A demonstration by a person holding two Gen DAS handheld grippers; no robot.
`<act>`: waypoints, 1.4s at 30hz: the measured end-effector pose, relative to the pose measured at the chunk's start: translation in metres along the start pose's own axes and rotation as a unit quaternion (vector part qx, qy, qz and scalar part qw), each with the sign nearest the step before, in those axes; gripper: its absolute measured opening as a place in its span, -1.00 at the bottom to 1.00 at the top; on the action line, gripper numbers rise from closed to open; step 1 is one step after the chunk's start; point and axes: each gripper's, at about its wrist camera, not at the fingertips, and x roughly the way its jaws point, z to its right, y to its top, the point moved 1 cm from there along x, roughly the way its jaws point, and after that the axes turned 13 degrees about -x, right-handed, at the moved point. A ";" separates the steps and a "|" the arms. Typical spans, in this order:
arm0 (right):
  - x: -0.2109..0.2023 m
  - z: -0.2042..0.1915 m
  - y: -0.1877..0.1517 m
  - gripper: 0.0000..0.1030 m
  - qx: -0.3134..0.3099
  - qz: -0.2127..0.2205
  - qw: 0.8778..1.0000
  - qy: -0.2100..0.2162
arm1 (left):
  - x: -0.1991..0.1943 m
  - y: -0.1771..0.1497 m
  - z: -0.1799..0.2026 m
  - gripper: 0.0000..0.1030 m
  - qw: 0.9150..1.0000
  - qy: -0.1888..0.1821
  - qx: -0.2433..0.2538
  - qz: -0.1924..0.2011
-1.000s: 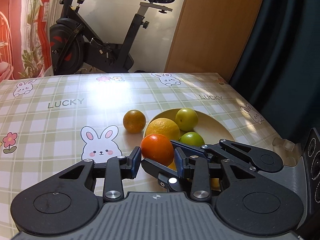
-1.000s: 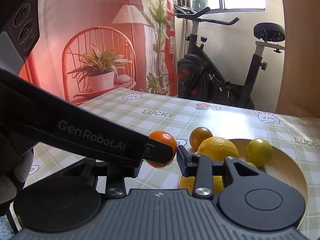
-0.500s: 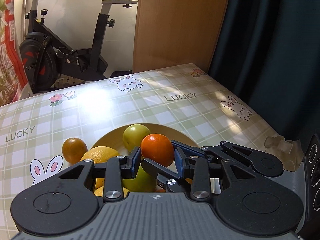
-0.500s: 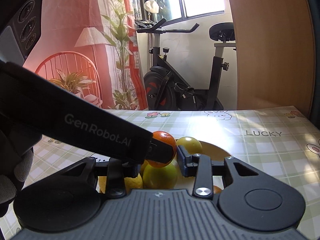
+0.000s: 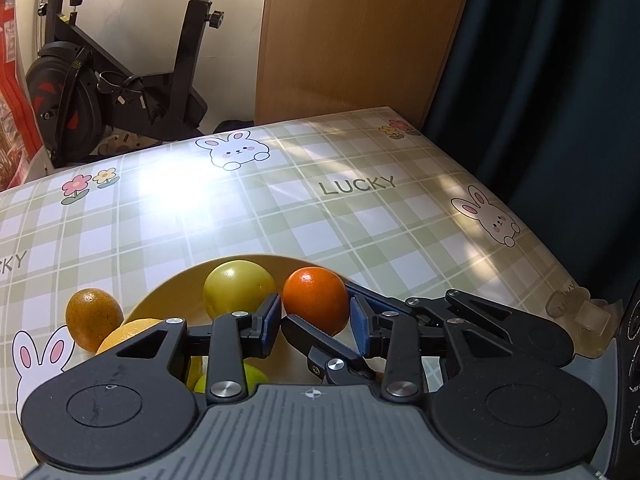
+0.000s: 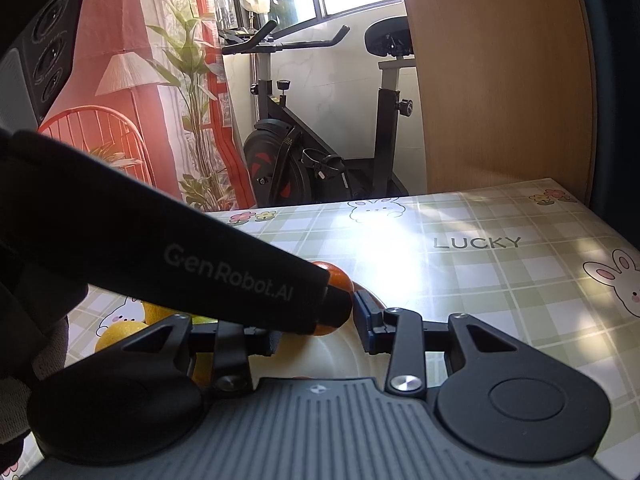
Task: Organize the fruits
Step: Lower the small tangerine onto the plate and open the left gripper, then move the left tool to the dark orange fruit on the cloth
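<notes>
My left gripper [image 5: 314,318] is shut on a bright orange [image 5: 316,300] and holds it above the right part of the yellow bowl [image 5: 176,280]. A yellow-green fruit [image 5: 239,290], a yellow lemon [image 5: 124,334] and a green fruit [image 5: 236,378] lie in the bowl. A darker orange [image 5: 93,318] sits on the table just left of the bowl. My right gripper [image 6: 320,330] is open right beside the left one; its fingers also flank the held orange [image 6: 338,280], without clear contact. The left gripper's body hides much of the bowl [image 6: 340,360] there.
The table has a green checked cloth with rabbits [image 5: 360,208]; its right edge [image 5: 532,220] is close to the bowl. A clear plastic corner guard [image 5: 576,308] sits at the right edge. An exercise bike [image 5: 120,92] and a wooden panel [image 5: 352,40] stand behind.
Both grippers have swung to the right together, carrying the orange from beside the bowl's left rim to above its right part. The left gripper has kept its hold.
</notes>
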 end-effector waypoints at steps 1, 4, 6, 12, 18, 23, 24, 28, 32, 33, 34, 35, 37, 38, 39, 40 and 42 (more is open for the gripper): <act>0.002 0.000 0.000 -0.25 0.000 -0.005 1.000 0.000 | 0.001 0.000 0.000 -0.23 1.000 0.002 0.000 -0.002; 0.006 0.002 -0.001 -0.25 0.008 -0.015 1.000 0.003 | 0.005 0.000 0.002 -0.22 1.000 0.004 0.000 -0.003; 0.008 0.004 -0.002 -0.25 0.017 -0.018 1.000 0.004 | 0.007 0.000 0.003 -0.22 1.000 0.006 0.001 -0.003; 0.011 0.004 -0.001 -0.22 0.020 -0.034 0.999 -0.006 | 0.012 -0.001 0.001 -0.23 1.000 0.006 0.000 -0.009; 0.009 0.006 -0.002 -0.22 0.024 -0.027 0.999 -0.009 | 0.005 0.002 0.002 -0.22 1.000 -0.006 -0.001 -0.001; -0.007 0.009 -0.006 -0.20 0.032 0.018 0.999 0.009 | -0.013 0.006 -0.006 -0.18 1.000 -0.017 -0.006 0.015; -0.009 0.009 -0.006 -0.19 0.031 0.024 0.999 0.012 | -0.017 0.008 -0.009 -0.15 1.000 -0.017 -0.011 0.020; -0.010 0.008 -0.006 -0.19 0.032 0.031 0.999 0.018 | -0.043 0.016 -0.031 -0.15 0.998 -0.027 -0.030 0.045; -0.014 0.010 -0.006 -0.19 0.034 0.041 0.998 0.025 | -0.068 0.022 -0.055 -0.15 0.997 -0.015 -0.037 0.068; -0.014 0.010 -0.007 -0.19 0.034 0.043 0.998 0.026 | -0.073 0.023 -0.062 -0.15 0.996 -0.012 -0.042 0.073; -0.014 0.010 -0.007 -0.19 0.034 0.044 0.998 0.027 | -0.078 0.024 -0.070 -0.15 0.996 -0.009 -0.048 0.076; -0.015 0.010 -0.007 -0.19 0.034 0.044 0.998 0.027 | -0.084 0.026 -0.078 -0.15 0.995 -0.005 -0.056 0.080; -0.015 0.011 -0.006 -0.19 0.037 0.044 0.998 0.028 | -0.094 0.029 -0.094 -0.15 0.994 0.001 -0.071 0.088; -0.014 0.011 -0.006 -0.19 0.039 0.042 0.998 0.028 | -0.099 0.030 -0.101 -0.15 0.993 0.003 -0.076 0.092; -0.014 0.013 -0.006 -0.19 0.043 0.039 0.998 0.027 | -0.103 0.031 -0.106 -0.15 0.992 0.005 -0.079 0.095; -0.015 0.014 -0.006 -0.19 0.048 0.036 0.998 0.026 | -0.108 0.032 -0.115 -0.15 0.992 0.008 -0.082 0.099; -0.015 0.017 -0.005 -0.17 0.063 0.021 0.998 0.021 | -0.115 0.035 -0.128 -0.14 0.991 0.009 -0.087 0.103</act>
